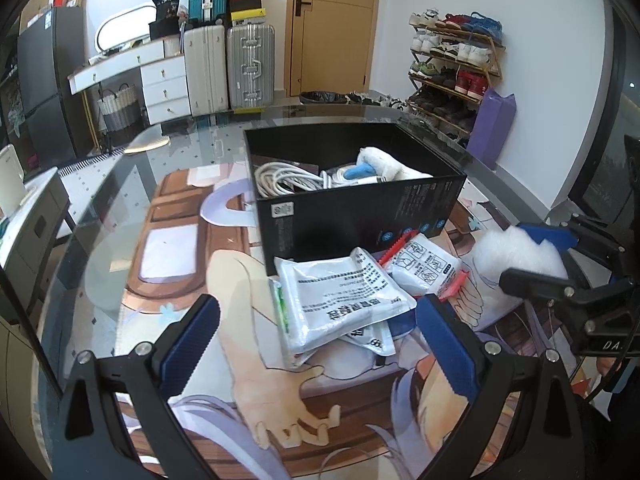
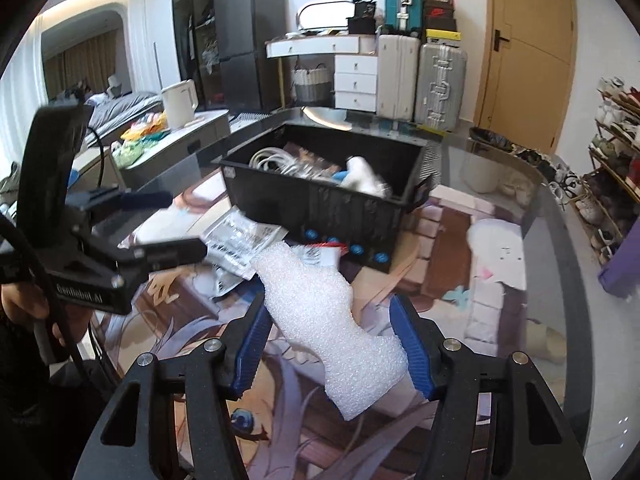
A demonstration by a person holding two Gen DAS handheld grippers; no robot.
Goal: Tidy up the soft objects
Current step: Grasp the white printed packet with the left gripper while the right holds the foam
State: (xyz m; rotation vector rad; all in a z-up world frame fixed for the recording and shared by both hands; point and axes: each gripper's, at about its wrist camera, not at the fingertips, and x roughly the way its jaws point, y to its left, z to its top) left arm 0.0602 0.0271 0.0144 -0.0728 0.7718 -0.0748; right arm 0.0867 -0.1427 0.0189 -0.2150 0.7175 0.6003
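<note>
Resting between the right gripper (image 2: 334,344) pads: white foam piece (image 2: 332,320).

White packets (image 1: 340,304) partly stacked over one another, box (image 2: 320,184) contents motion-blurred, foam piece (image 1: 516,256) partly behind the right gripper (image 1: 532,256)

light: bright daylight | glare: glass table (image 1: 120,184) | blur: right view | edges: fisheye-dark

Both wrist cameras look steeply down, close over the table (image 1: 120,208), sharing the black box (image 1: 360,216), slightly blurred rightward.
</note>
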